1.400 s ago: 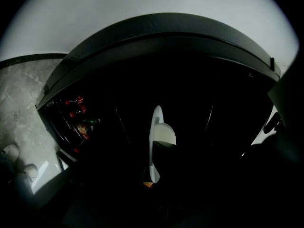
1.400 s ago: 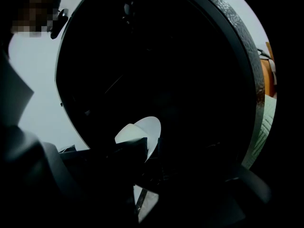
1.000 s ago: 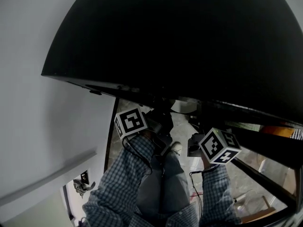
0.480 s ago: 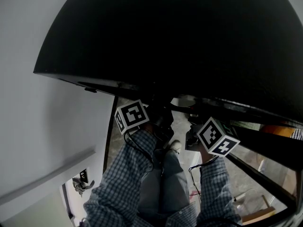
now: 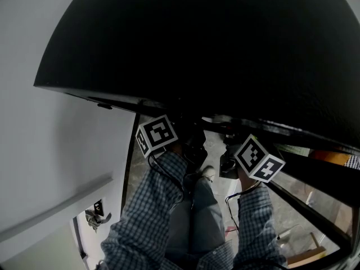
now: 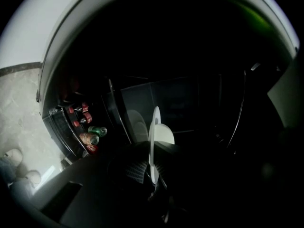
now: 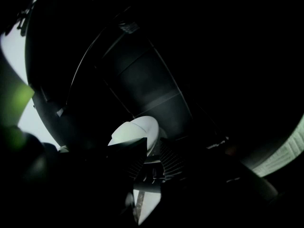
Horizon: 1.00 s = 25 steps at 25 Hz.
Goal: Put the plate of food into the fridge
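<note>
The step in hand looks like the carry-in: the plate is gripped on both sides and faces the dark open fridge (image 6: 190, 94), and I judge it not yet set down, since no view shows it resting on a shelf. At the far left of the left gripper view, the door rack (image 6: 64, 127) holds red cans and a green bottle (image 6: 97, 130), well apart from the plate. The left gripper (image 6: 151, 167) has its jaws closed onto the rim of the white plate (image 6: 164, 134), which shows edge-on between the ribbed pads (image 6: 137, 167) and points into the fridge. In the head view both checked sleeves (image 5: 152, 201) reach forward and down under the black overhang. The marker cubes (image 5: 156, 135) sit close together, the left a little higher, so the forearms run nearly parallel with the wrists near each other. In its own view the right gripper (image 7: 151, 163) also has its jaws pinched on the plate, whose pale face rises above them towards a dark shelf panel (image 7: 142, 89). Whether food lies on the plate cannot be told in this dimness. The next move calls for both hands to advance together and keep the plate level, to find a bare shelf, and to lower the plate fully onto it before either pair of jaws lets go.
</note>
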Each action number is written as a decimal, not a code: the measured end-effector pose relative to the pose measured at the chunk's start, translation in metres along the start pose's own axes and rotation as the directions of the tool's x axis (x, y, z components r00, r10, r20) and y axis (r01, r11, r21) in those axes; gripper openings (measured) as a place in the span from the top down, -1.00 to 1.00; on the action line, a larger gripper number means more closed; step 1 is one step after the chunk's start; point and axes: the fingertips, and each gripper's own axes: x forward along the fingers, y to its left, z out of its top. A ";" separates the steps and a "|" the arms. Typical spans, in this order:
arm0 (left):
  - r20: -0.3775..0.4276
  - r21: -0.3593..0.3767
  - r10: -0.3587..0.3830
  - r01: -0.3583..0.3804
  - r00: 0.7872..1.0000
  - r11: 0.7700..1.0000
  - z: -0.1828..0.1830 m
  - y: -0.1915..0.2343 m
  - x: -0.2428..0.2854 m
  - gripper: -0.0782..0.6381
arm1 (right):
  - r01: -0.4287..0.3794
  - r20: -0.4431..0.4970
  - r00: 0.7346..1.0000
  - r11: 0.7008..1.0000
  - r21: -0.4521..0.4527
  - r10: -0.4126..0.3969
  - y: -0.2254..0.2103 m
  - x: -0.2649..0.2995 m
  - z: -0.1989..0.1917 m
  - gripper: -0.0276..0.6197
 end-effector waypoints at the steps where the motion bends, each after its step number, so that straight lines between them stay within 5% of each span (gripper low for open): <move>1: 0.001 0.000 0.005 -0.005 1.000 1.000 0.000 -0.001 0.001 0.72 | -0.003 -0.004 1.000 1.000 0.012 0.003 0.000 -0.002 -0.001 0.71; 5: 0.013 -0.016 0.018 -0.018 1.000 1.000 0.002 -0.002 0.002 0.72 | -0.017 -0.010 1.000 0.999 -0.042 0.016 0.005 -0.013 -0.006 0.71; 8: 0.011 -0.015 0.027 -0.027 1.000 1.000 0.002 -0.002 0.003 0.72 | -0.053 -0.032 0.998 0.948 -0.312 0.045 0.025 -0.024 -0.012 0.71; 9: 0.008 -0.013 0.030 -0.030 1.000 0.999 0.002 -0.002 0.003 0.72 | -0.061 -0.044 0.998 0.895 -0.442 0.046 0.034 -0.027 -0.014 0.71; 11: 0.007 -0.011 0.036 -0.036 0.999 0.999 0.002 -0.002 0.003 0.72 | -0.054 -0.042 0.999 0.728 -0.684 0.035 0.052 -0.031 -0.016 0.71; 14: 0.009 -0.016 0.043 -0.043 0.999 0.999 0.003 -0.002 0.004 0.72 | -0.021 -0.022 1.000 0.404 -0.914 0.002 0.064 -0.030 -0.028 0.71; 16: 0.008 -0.016 0.049 -0.049 0.999 0.999 0.002 -0.001 0.004 0.72 | -0.007 -0.011 1.000 0.170 -0.985 -0.027 0.066 -0.027 -0.038 0.71; 18: 0.005 -0.011 0.056 -0.056 0.998 0.998 0.002 -0.001 0.004 0.72 | -0.012 -0.011 0.999 -0.015 -1.000 -0.043 0.067 -0.023 -0.047 0.71; 20: 0.001 -0.008 0.059 -0.059 0.998 0.998 0.002 -0.002 0.005 0.72 | -0.027 -0.022 0.999 -0.111 -0.993 -0.049 0.070 -0.019 -0.053 0.71; 25: 0.000 -0.021 0.062 -0.062 0.998 0.998 0.001 -0.003 0.006 0.72 | -0.032 -0.007 0.996 -0.282 -0.959 -0.092 0.068 -0.009 -0.061 0.71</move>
